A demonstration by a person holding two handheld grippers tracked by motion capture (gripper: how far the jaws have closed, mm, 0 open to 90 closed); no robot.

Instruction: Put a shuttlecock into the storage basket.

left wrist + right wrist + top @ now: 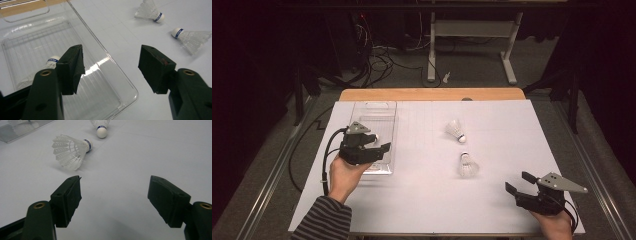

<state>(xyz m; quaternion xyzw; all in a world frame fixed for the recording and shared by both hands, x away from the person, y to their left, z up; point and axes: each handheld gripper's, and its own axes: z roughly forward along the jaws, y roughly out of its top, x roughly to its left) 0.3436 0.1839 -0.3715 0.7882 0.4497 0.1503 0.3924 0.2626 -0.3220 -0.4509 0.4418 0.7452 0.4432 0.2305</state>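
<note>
A clear plastic tray [373, 113] lies on the left of the white table top. My left gripper [381, 142] hovers over the tray's near right part, open, with nothing between its jaws. In the left gripper view [111, 67] one white shuttlecock [51, 62] lies inside the tray [30, 42], partly behind the left jaw. Two more shuttlecocks rest on the table: one farther off [455, 130] [150, 12] [101, 127] and one nearer [467, 165] [191, 37] [70, 151]. My right gripper [518, 182] [113, 192] sits low at the front right, open and empty, pointing toward the nearer shuttlecock.
A white sheet [502, 140] covers the table, with a wooden strip [432, 94] along its far edge. Beyond it are a desk frame [472, 45] and loose cables [377, 60] on the floor. A metal rail [272, 170] runs along the left side.
</note>
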